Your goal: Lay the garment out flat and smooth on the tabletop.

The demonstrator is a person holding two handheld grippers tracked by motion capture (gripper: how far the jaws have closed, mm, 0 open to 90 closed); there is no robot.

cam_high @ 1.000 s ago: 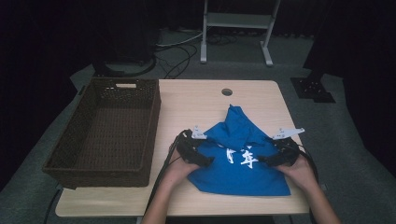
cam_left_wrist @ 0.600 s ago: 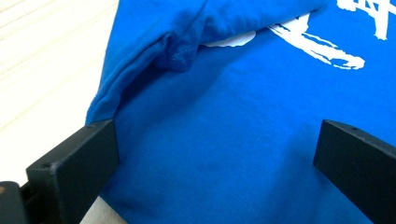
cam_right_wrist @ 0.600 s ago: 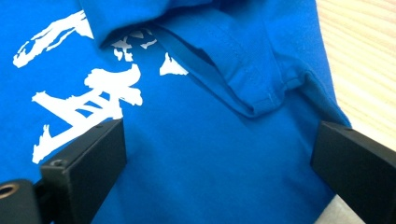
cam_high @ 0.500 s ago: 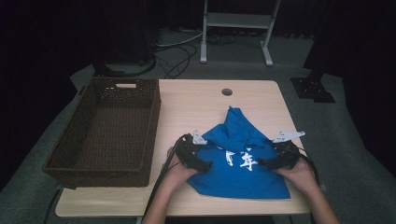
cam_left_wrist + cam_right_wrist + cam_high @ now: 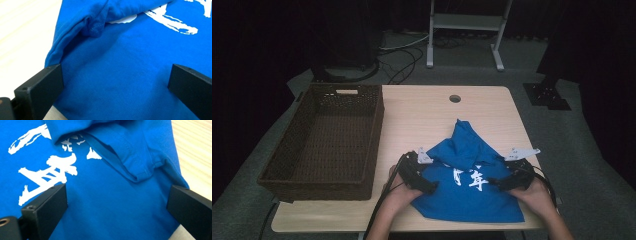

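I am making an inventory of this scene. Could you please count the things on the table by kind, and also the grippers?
Blue shirt with white print: 1
Brown wicker basket: 1
Grippers: 2, the left gripper and the right gripper, both with jaws apart over the shirt
Total: 4

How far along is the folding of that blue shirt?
Partly done: the blue shirt lies on the table with its sleeves tucked in. In hand: left claw and right claw sit open at its edges. Left, probably: more folds, then the empty wicker basket.
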